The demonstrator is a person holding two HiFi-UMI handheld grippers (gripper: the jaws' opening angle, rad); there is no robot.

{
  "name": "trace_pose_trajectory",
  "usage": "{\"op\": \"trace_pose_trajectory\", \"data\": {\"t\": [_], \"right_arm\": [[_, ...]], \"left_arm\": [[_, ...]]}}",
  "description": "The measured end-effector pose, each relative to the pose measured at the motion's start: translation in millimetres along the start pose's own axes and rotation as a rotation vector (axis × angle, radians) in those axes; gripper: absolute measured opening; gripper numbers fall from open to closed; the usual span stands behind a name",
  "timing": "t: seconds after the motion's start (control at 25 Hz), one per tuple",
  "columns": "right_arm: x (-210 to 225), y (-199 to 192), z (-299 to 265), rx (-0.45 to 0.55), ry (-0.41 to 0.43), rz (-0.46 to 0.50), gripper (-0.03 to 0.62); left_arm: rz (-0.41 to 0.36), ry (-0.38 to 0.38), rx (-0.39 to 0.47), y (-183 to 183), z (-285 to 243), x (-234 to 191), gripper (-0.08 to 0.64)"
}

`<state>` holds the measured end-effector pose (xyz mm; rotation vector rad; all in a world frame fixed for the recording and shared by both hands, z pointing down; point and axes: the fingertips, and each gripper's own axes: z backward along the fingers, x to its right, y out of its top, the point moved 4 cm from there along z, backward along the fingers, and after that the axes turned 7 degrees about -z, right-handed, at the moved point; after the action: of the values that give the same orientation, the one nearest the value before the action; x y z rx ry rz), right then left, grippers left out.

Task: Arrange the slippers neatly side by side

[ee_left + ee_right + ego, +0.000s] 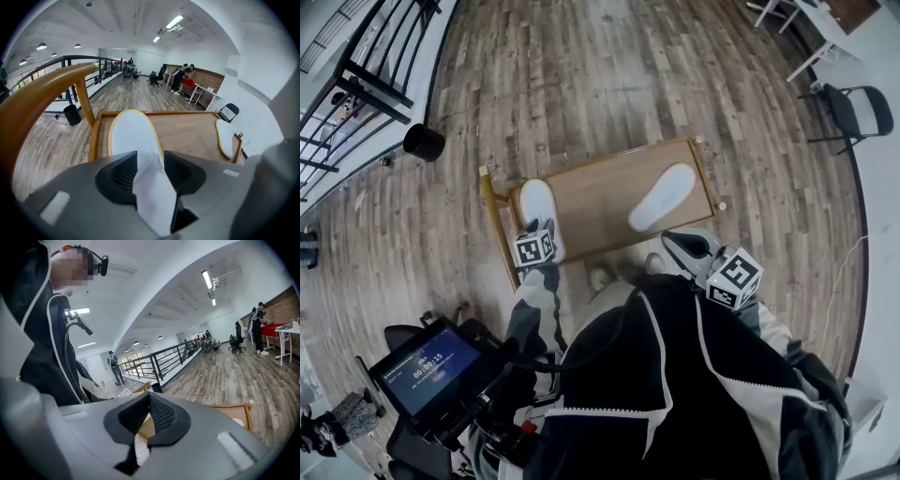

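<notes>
Overhead plus two low views, table [609,197] shared

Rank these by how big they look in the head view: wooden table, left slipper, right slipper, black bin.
1. wooden table, clearly the largest.
2-3. right slipper and left slipper: about alike. The left one is partly covered at its near end, so I won't rank the pair.
4. black bin, the smallest.

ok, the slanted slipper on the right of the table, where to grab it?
The slipper lies flat and slanted, one end by the table's near edge. Probably pinch that end's rim, coming from the person's side with the right gripper.
</notes>
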<state>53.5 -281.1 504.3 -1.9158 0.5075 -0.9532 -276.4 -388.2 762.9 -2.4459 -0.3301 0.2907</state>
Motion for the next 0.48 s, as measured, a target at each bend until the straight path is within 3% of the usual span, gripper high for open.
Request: {"op": "trace_pose_trajectory", "data": {"t": [0.16,0.28,0.48], "right_arm": [[4,5,-1,0.001,0.019,-0.002,0.005],[6,8,-5,-0.002,0.039,-0.002,0.005],[24,20,-22,-0.008,0.108,0.001,0.005]], "left_arm": [[0.003,0.001,0.033,12,7,6,0.19],[-0.036,-0.033,0.097,30,20,20,0.187],[-0.028,-0.128,0.314,77,49,57,0.132]]}}
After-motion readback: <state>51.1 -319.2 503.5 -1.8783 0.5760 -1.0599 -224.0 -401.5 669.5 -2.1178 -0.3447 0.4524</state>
